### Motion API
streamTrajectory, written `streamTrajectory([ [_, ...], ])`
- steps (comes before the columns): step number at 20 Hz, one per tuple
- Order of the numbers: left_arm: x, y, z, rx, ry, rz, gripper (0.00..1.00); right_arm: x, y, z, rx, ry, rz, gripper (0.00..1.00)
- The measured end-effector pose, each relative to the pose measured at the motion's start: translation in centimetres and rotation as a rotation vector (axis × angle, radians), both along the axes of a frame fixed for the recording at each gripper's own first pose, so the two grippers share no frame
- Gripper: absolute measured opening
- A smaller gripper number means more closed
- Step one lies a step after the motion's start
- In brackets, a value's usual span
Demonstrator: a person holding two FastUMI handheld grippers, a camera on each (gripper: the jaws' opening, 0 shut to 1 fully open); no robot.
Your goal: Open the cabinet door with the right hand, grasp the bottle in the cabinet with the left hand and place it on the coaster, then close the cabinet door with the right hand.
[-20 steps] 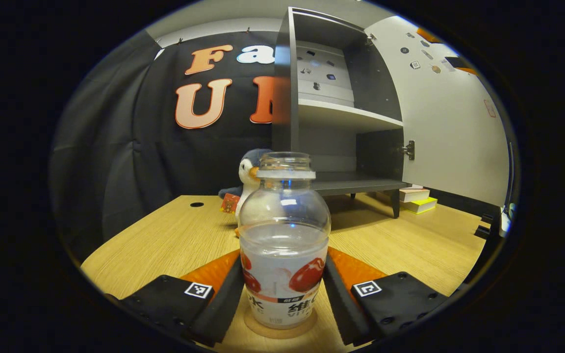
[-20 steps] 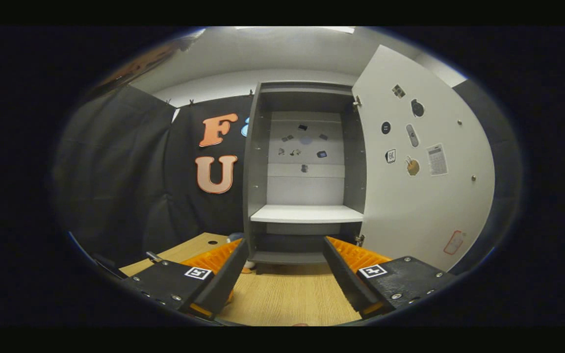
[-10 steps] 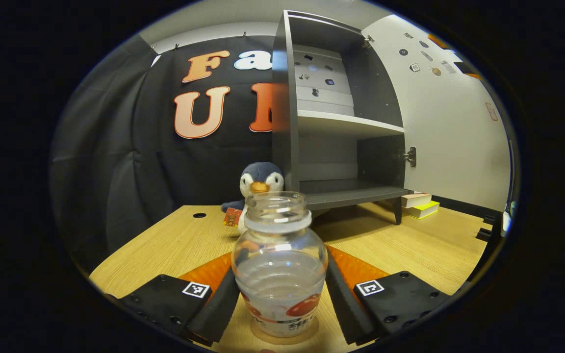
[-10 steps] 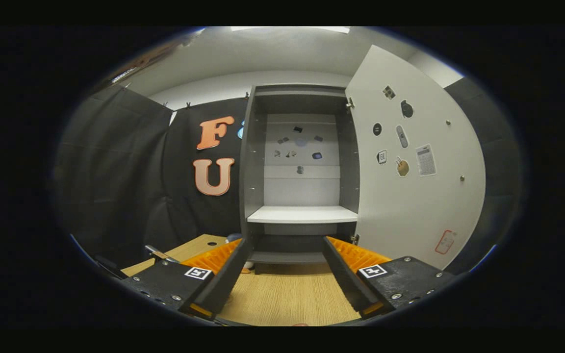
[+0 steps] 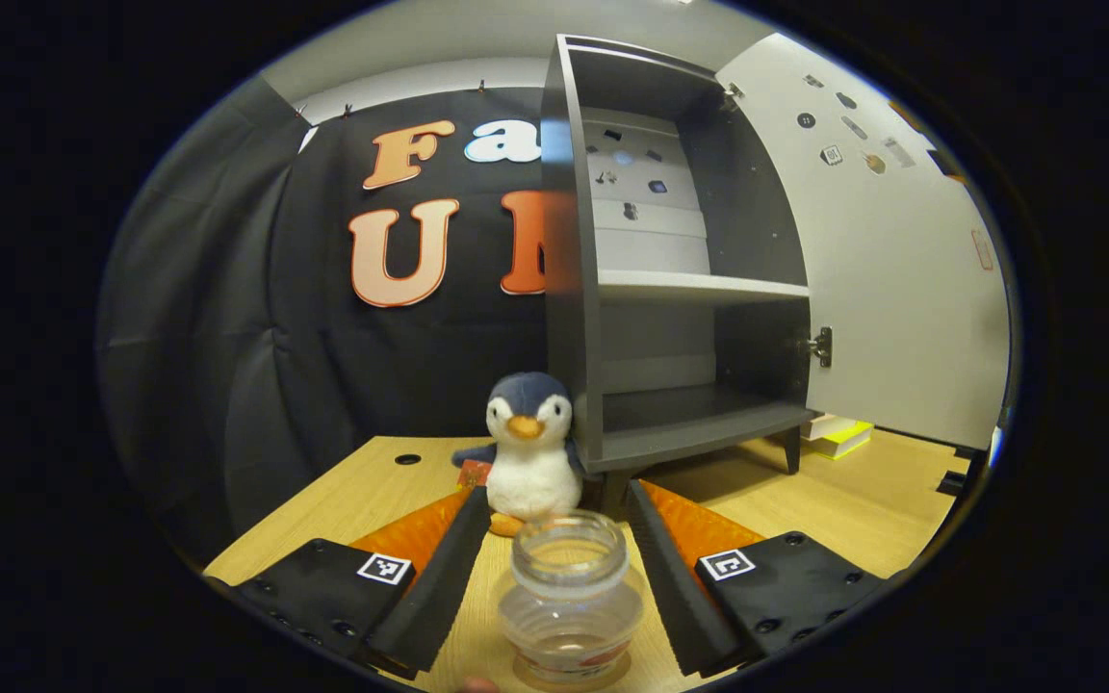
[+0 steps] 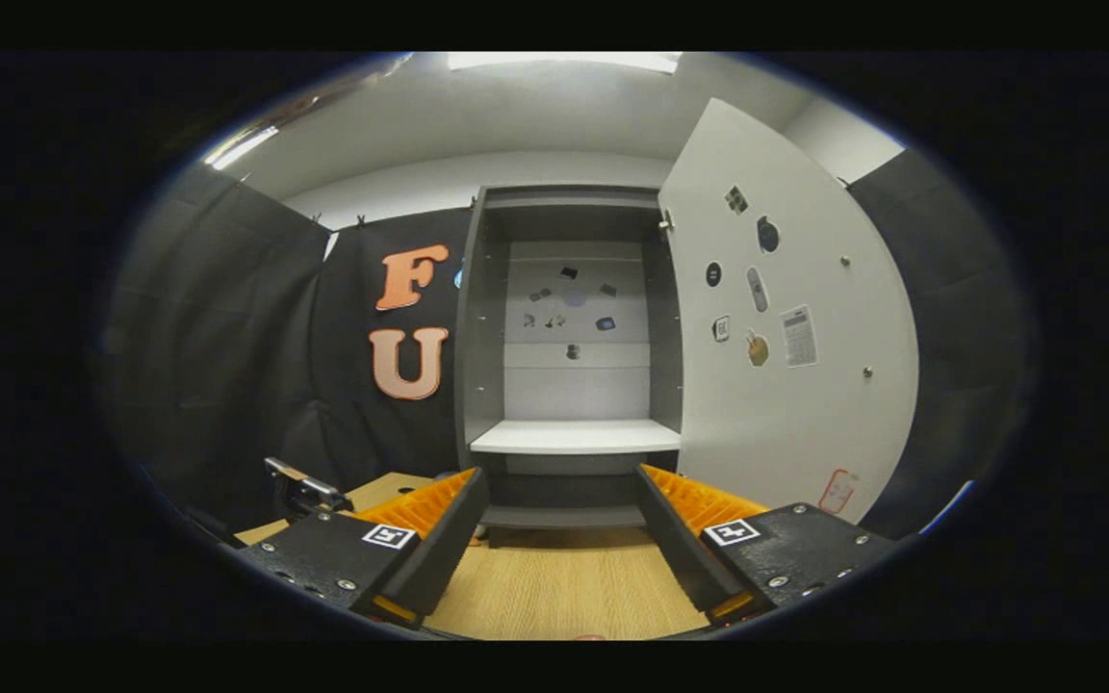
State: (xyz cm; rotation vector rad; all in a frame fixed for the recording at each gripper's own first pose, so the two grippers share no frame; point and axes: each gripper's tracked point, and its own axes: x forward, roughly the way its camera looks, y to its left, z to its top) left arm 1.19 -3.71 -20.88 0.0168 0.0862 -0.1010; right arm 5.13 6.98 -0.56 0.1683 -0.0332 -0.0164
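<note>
Left gripper [image 5: 554,568] spread wide, touching nothing; bottle [image 5: 570,606] stands upright on table [image 5: 863,500] between and below fingers. Right gripper [image 6: 559,539] also wide, facing open cabinet [image 6: 569,356].

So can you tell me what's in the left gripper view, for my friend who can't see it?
A clear bottle with no cap stands on a wooden table, between the open fingers of the left gripper, which don't touch it. Behind it sits a toy penguin beside a grey cabinet whose white door is open.
</note>
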Motion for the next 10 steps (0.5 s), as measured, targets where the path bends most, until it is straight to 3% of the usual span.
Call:
streamTrajectory([
  [10, -1.4, -1.8, 9.8, -0.033, -0.029, 0.019, 0.94, -1.3, -6.7, -0.6, -0.04, 0.039, -0.112, 0.93],
])
